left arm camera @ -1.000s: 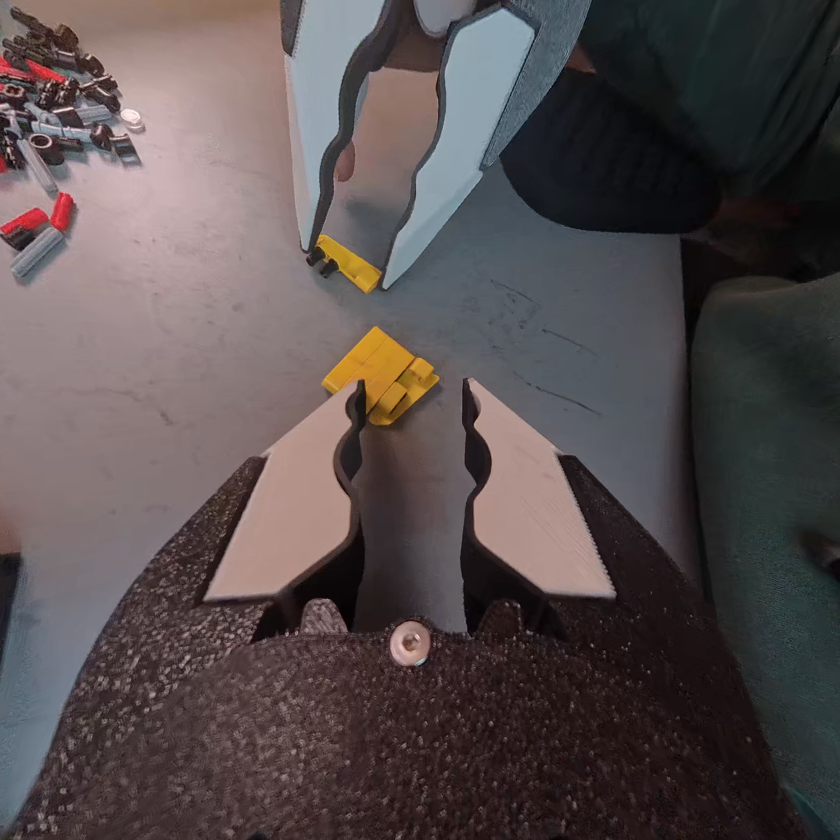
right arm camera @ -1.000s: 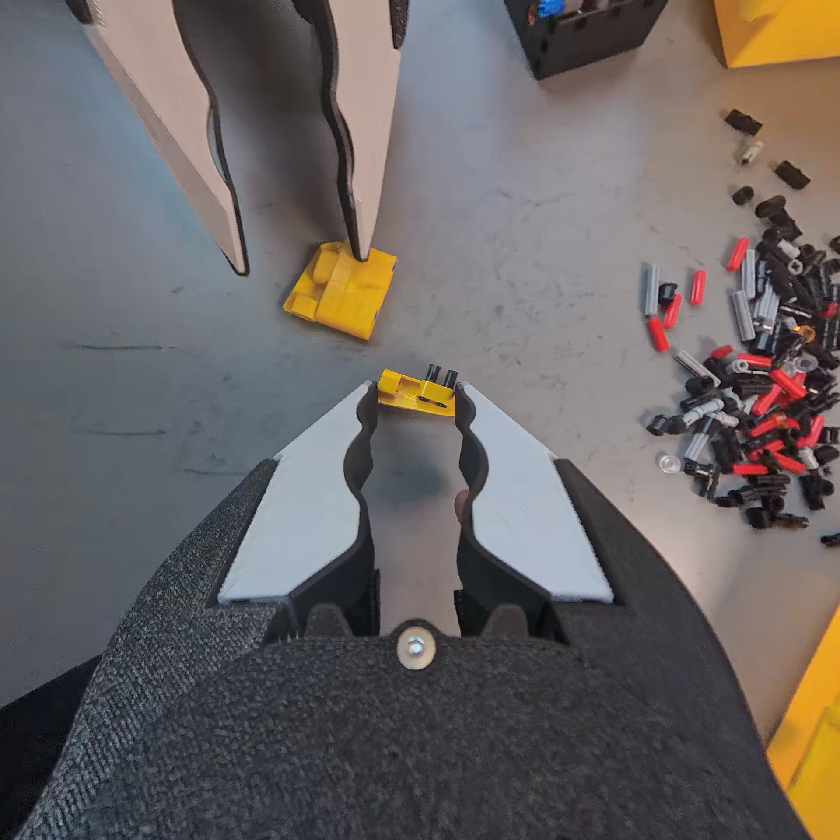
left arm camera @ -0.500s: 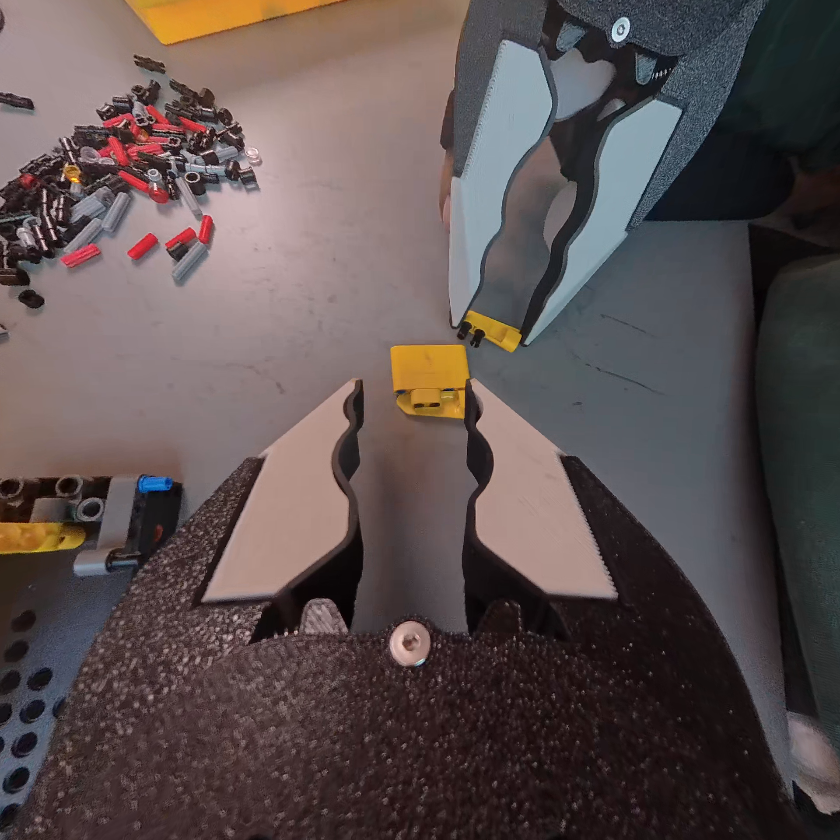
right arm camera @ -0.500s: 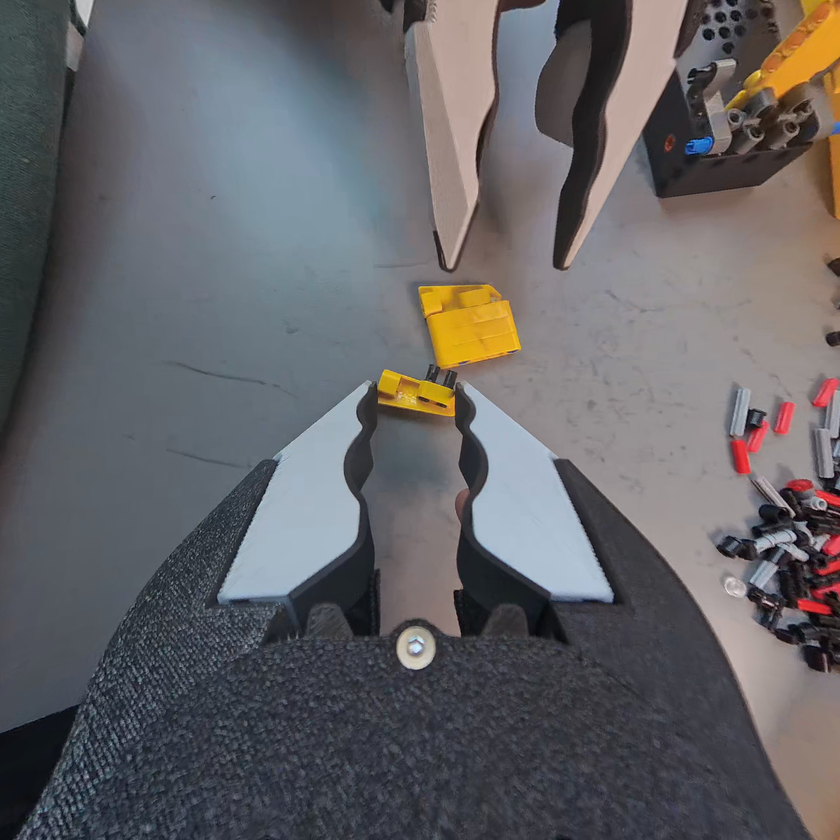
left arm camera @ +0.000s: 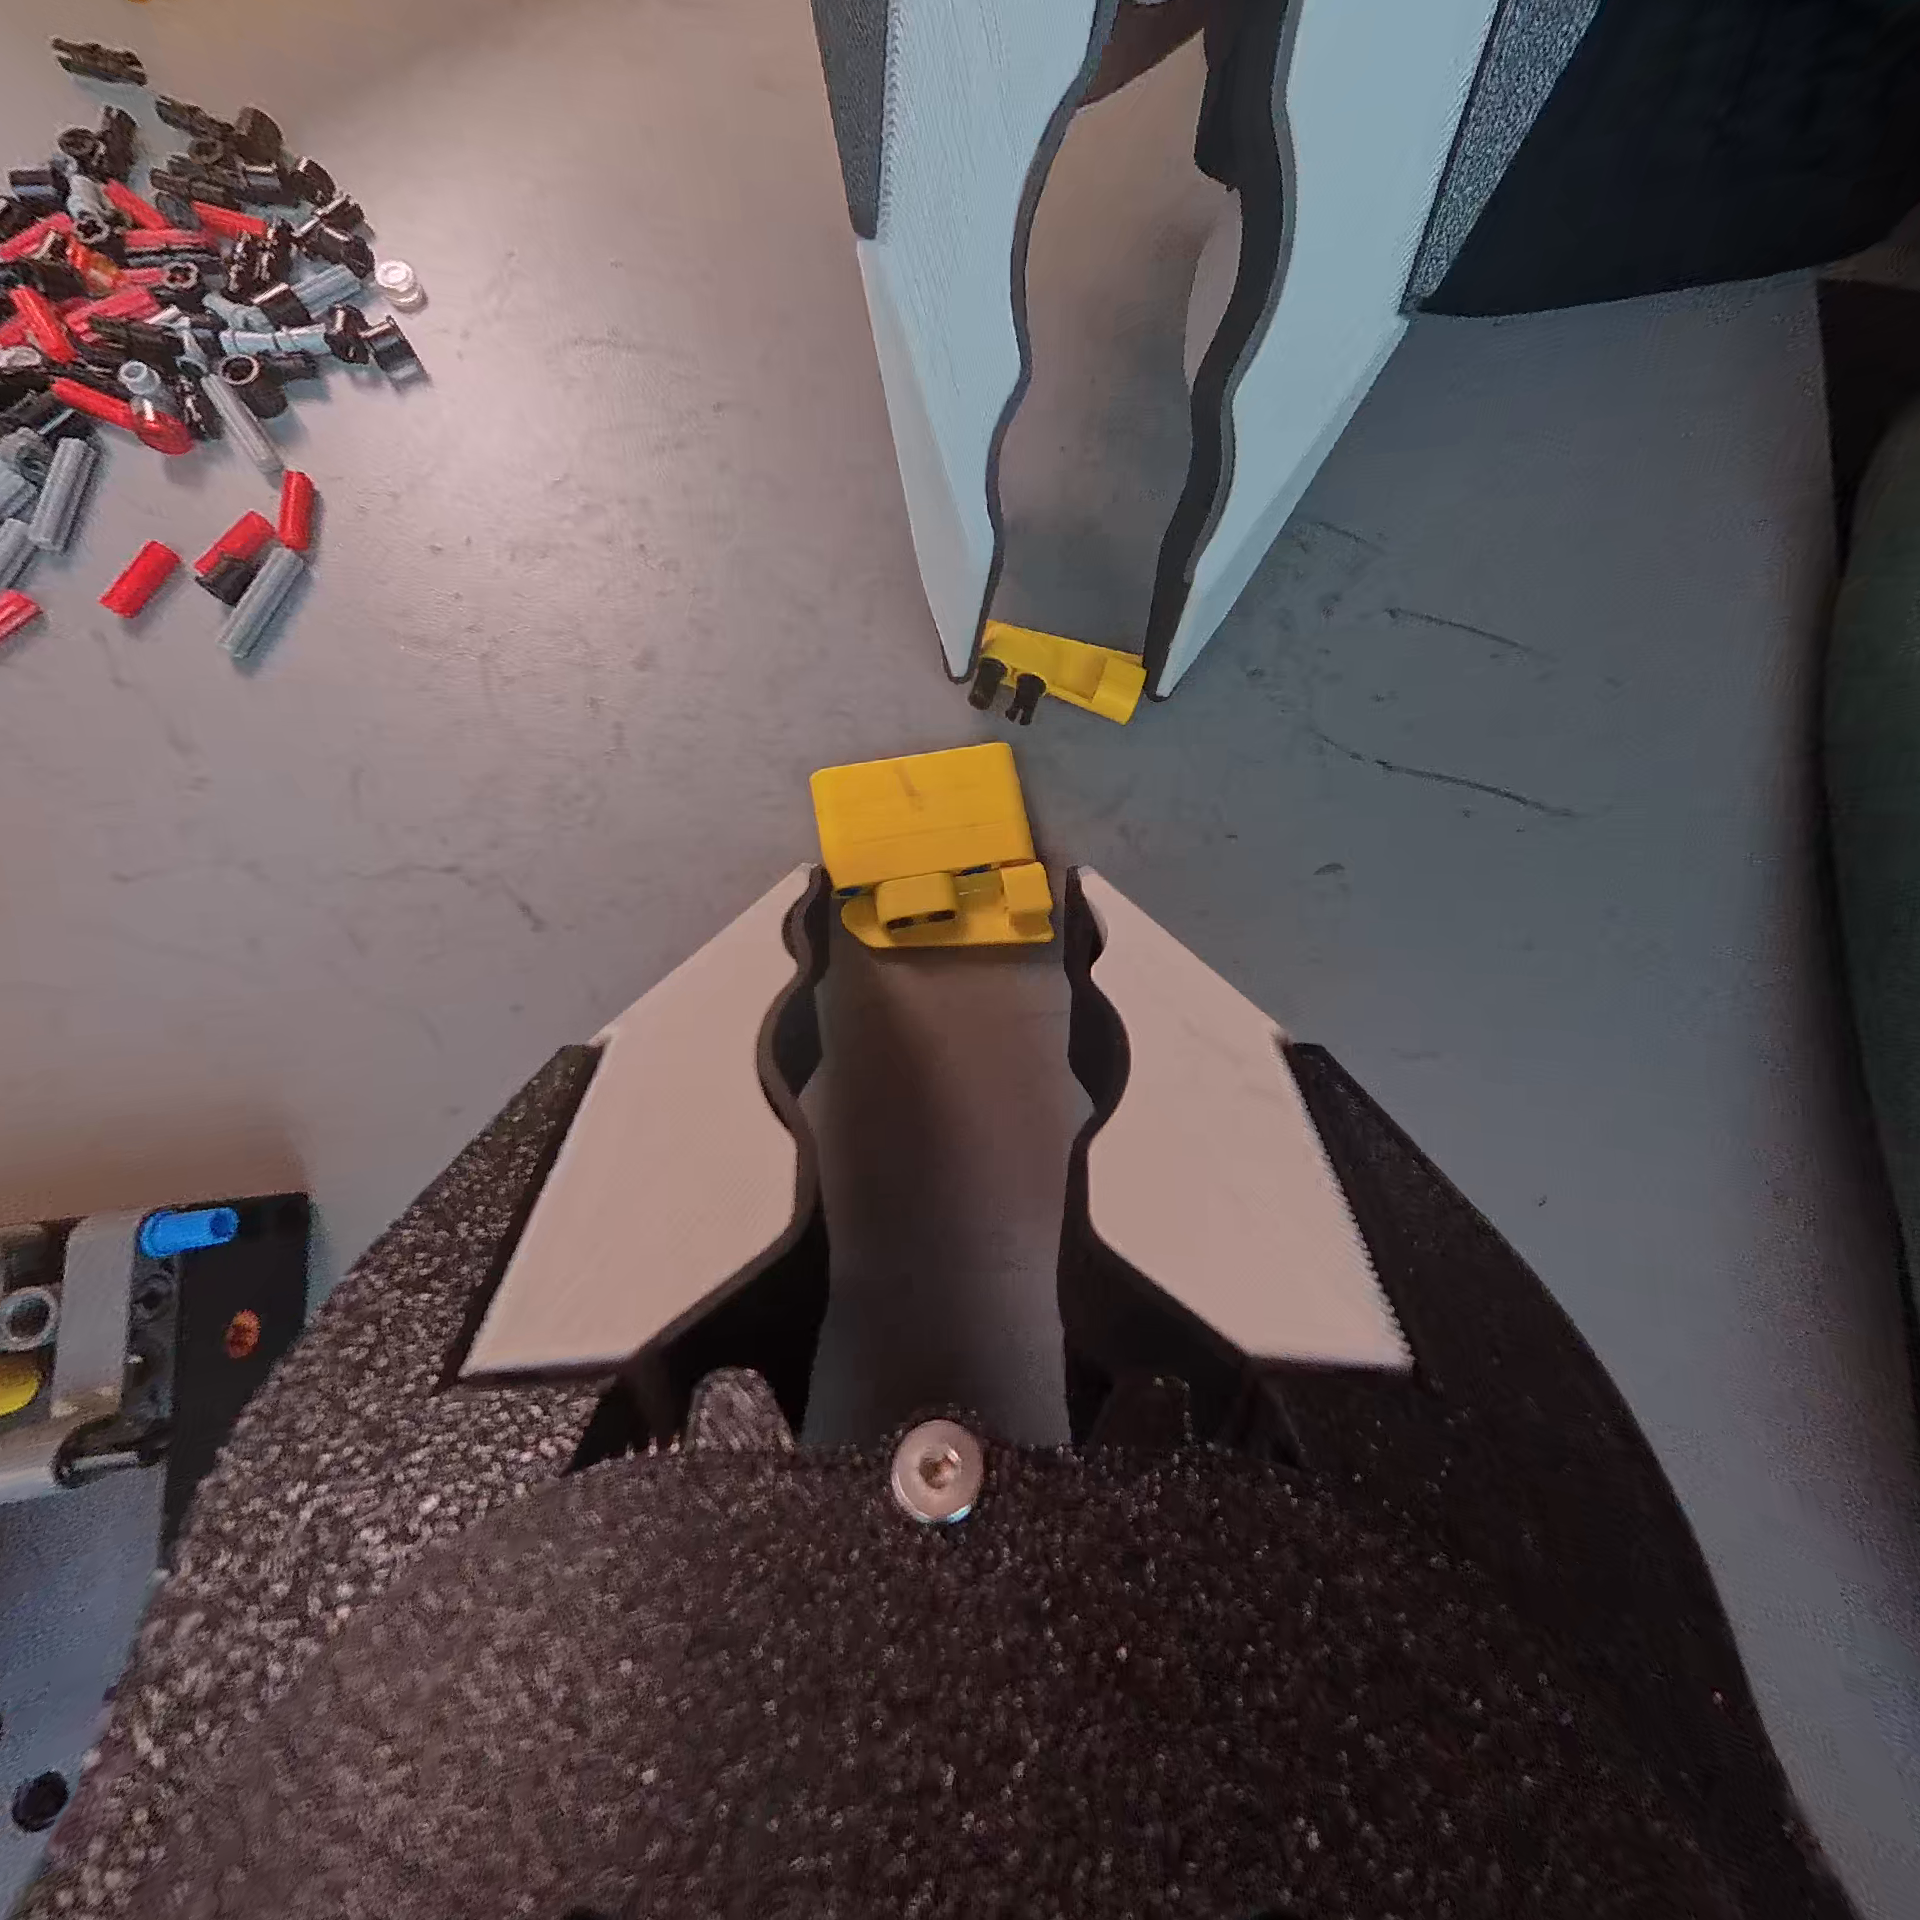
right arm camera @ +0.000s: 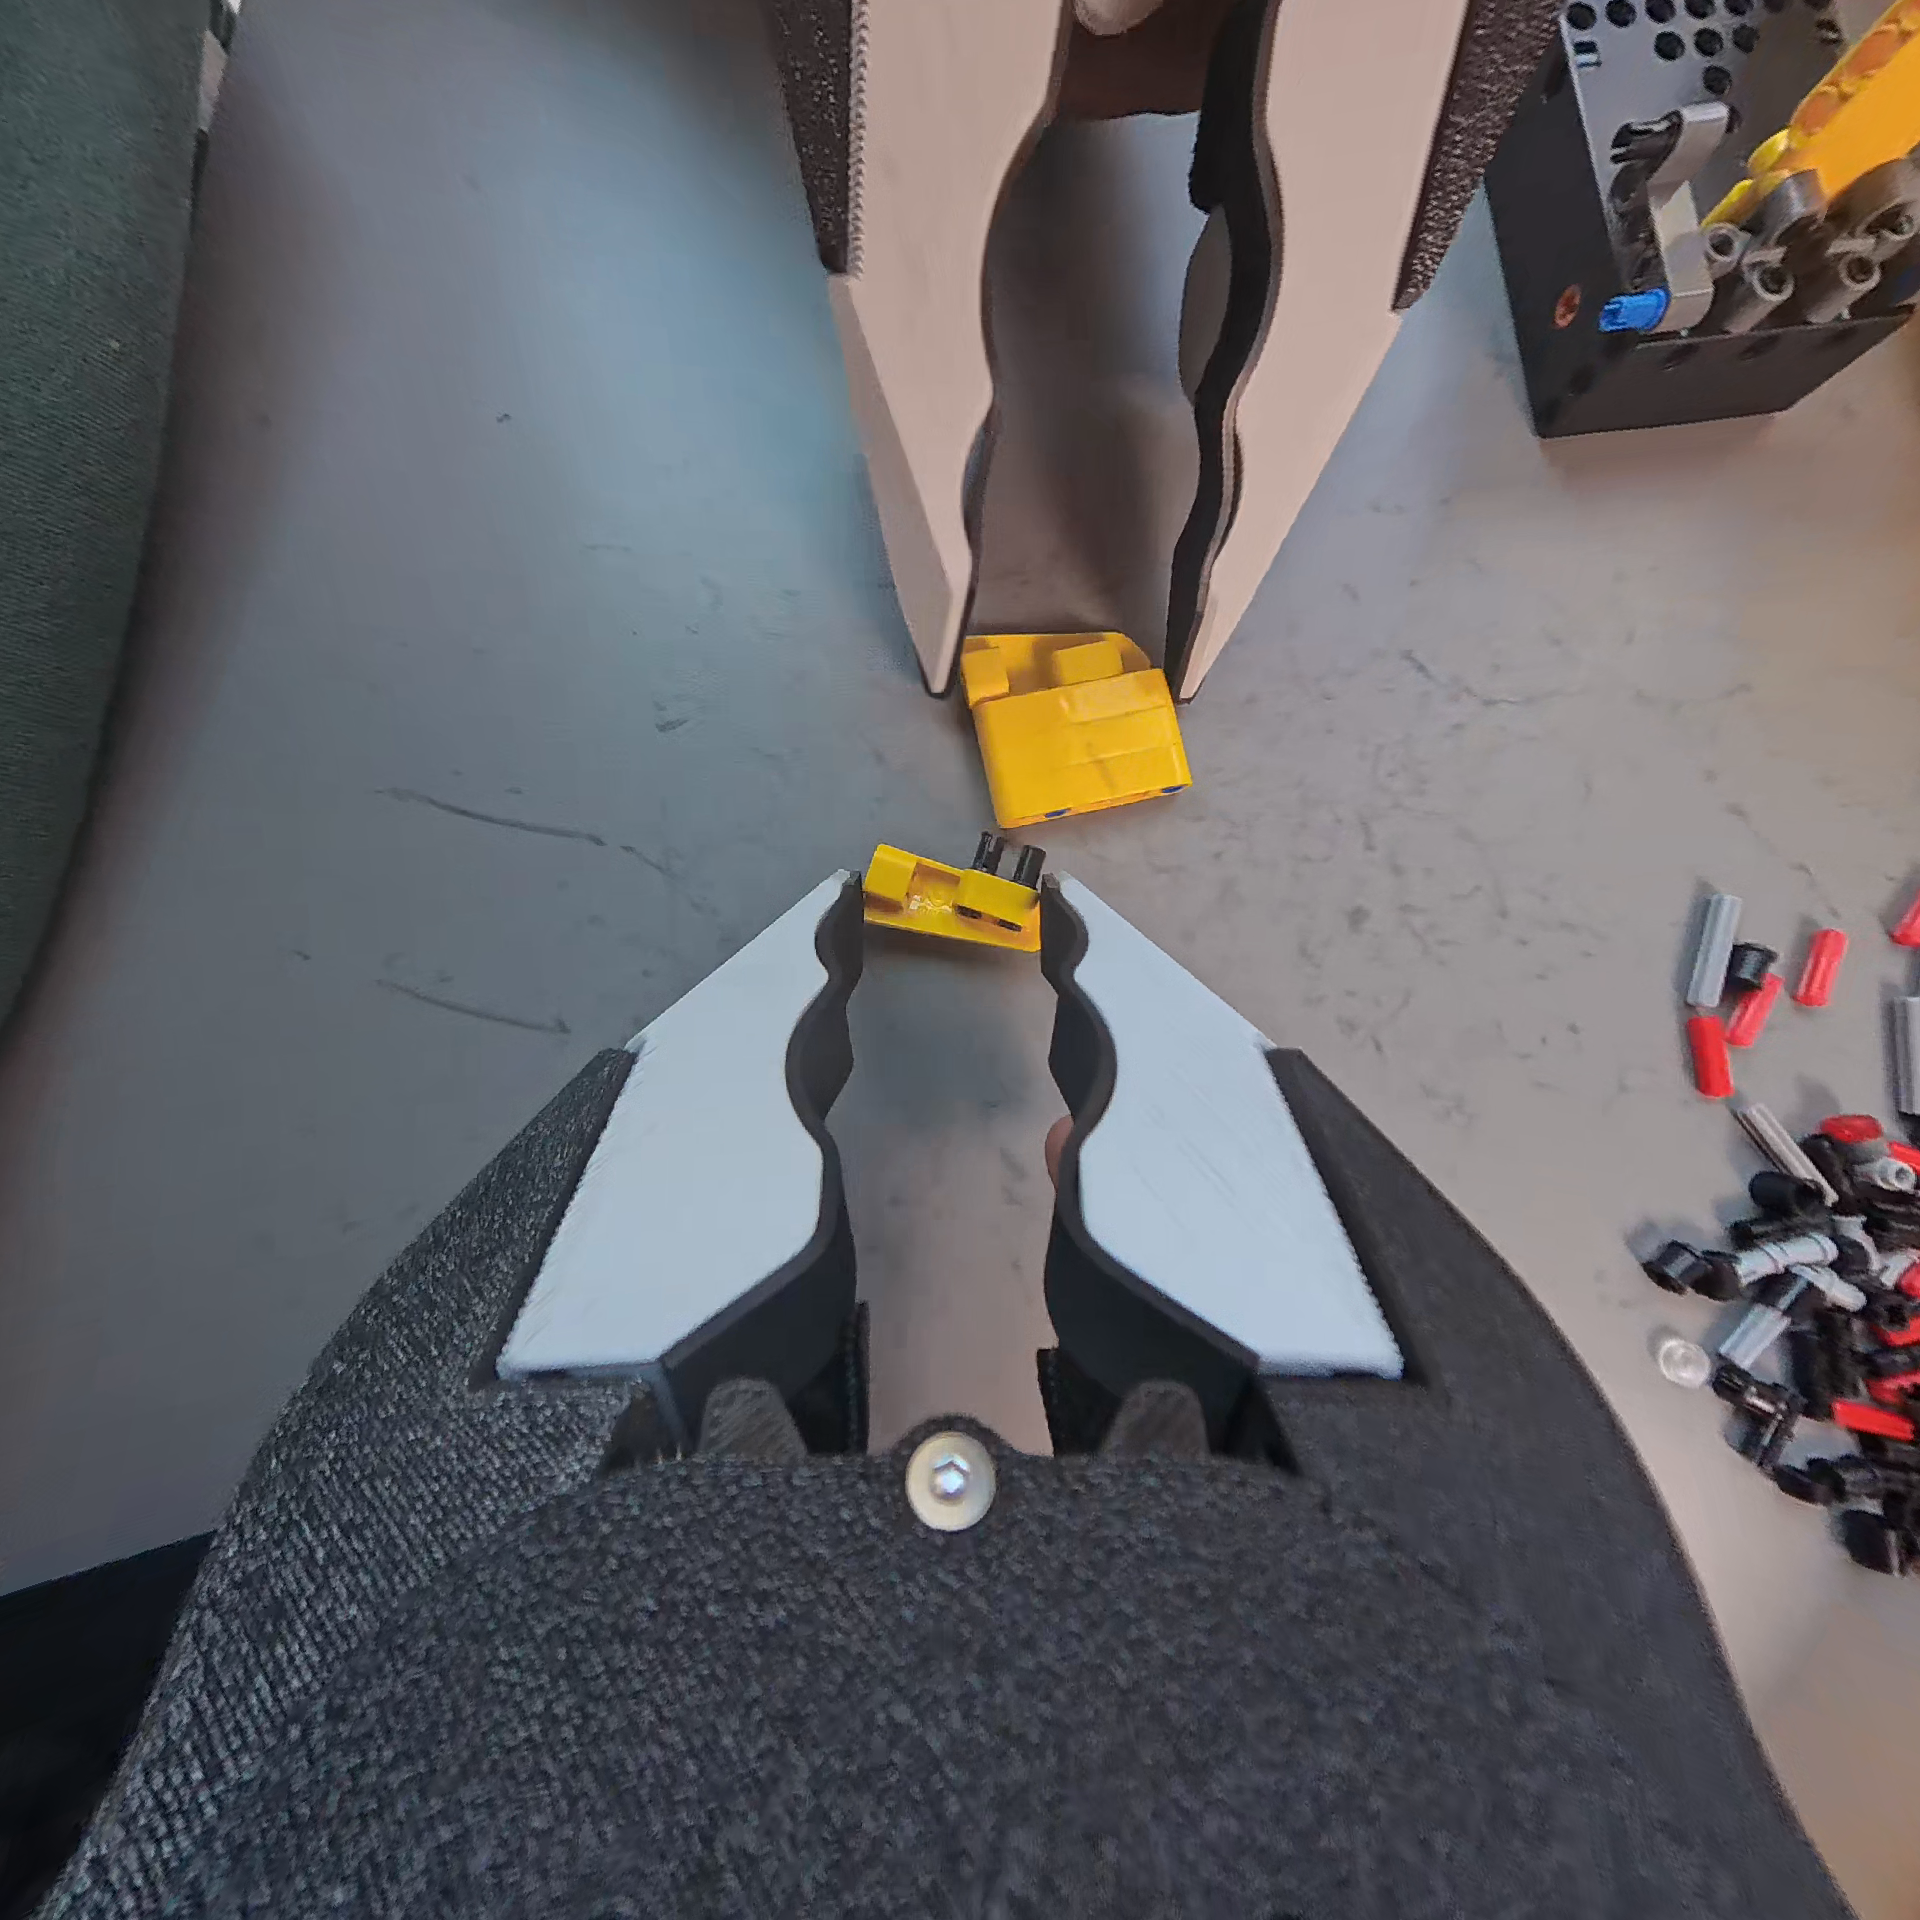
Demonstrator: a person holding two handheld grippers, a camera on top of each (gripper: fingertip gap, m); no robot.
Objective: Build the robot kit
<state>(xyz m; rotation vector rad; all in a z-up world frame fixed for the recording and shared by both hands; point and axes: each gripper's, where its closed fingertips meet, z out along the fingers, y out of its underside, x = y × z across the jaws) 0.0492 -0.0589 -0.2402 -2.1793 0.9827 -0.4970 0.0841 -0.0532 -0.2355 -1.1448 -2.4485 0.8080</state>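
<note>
My left gripper (left arm camera: 945, 883) is open, with its fingertips on either side of the near end of a yellow block (left arm camera: 920, 821) that lies on the grey table (left arm camera: 571, 831). A small gap shows at the right finger. My right gripper (right arm camera: 951, 904) is shut on a small flat yellow piece (right arm camera: 951, 899) with two black pins pointing at the block. The two grippers face each other tip to tip. The right gripper (left arm camera: 1060, 675) and its piece (left arm camera: 1070, 675) show just beyond the block in the left wrist view. The left gripper (right arm camera: 1060, 686) and the block (right arm camera: 1081, 743) show in the right wrist view.
A pile of small red, black and grey pins (left arm camera: 156, 291) lies to one side; it also shows in the right wrist view (right arm camera: 1818, 1299). A black box assembly with grey and yellow beams and a blue pin (right arm camera: 1714, 260) stands behind the left gripper. Dark green fabric (right arm camera: 83, 416) lies past the table edge. My hands' fingertips stand some 4 cm from each other.
Both grippers swung to face each other head-on and came closer. The yellow block went from my left fingertip's side to centred between the tips. The right gripper kept hold of its piece.
</note>
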